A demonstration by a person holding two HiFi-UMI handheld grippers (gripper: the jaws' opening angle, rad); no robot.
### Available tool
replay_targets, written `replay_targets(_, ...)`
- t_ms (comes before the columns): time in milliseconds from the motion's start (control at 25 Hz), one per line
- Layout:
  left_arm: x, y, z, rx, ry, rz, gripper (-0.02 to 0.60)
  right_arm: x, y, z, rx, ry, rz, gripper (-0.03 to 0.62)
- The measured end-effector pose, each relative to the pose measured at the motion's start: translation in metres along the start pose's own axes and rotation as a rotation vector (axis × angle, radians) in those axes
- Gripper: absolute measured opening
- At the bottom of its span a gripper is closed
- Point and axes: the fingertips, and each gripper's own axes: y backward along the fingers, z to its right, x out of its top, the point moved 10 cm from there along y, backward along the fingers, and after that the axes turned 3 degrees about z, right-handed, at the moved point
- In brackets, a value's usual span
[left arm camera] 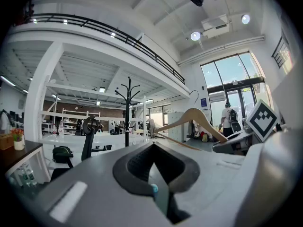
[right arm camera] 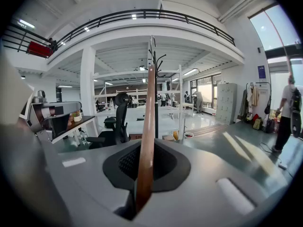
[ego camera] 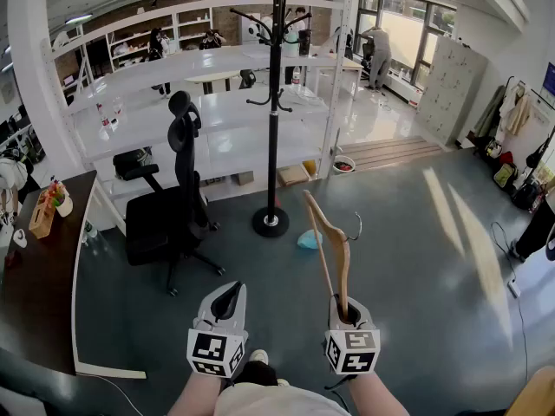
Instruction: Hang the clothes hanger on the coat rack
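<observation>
hanger [ego camera: 340,258]: light brown wood, grey metal hook
rack [ego camera: 273,120]: black
left gripper [ego camera: 227,302]: grey body, black pads, black-and-white square markers
right gripper [ego camera: 347,312]: same colours
chair [ego camera: 160,224]: black
floor [ego camera: 416,258]: grey-blue, pale light streaks
desk [ego camera: 35,267]: dark brown
shelves [ego camera: 217,102]: white
</observation>
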Motion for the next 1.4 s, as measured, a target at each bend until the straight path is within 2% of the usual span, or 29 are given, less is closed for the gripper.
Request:
replay_targets(480,-0.008,-0.008,-0.007,0.000,0.012,-0.010,0.000,-0.004,-0.010,-0.002,-0.002,-0.017,-0.013,0.034)
replay_targets(760,-0.012,-0.025,-0.027,-0.004,0.022,-0.016,0.000,0.000,-0.032,-0.003,-0.025,-0.037,-0.028,0.034)
replay_targets(1400,-0.003,-0.106,-0.146,-0.038,0.019,-0.003,0.000,0.048,-0.151,-0.026,-0.095,-0.086,-0.032,0.034)
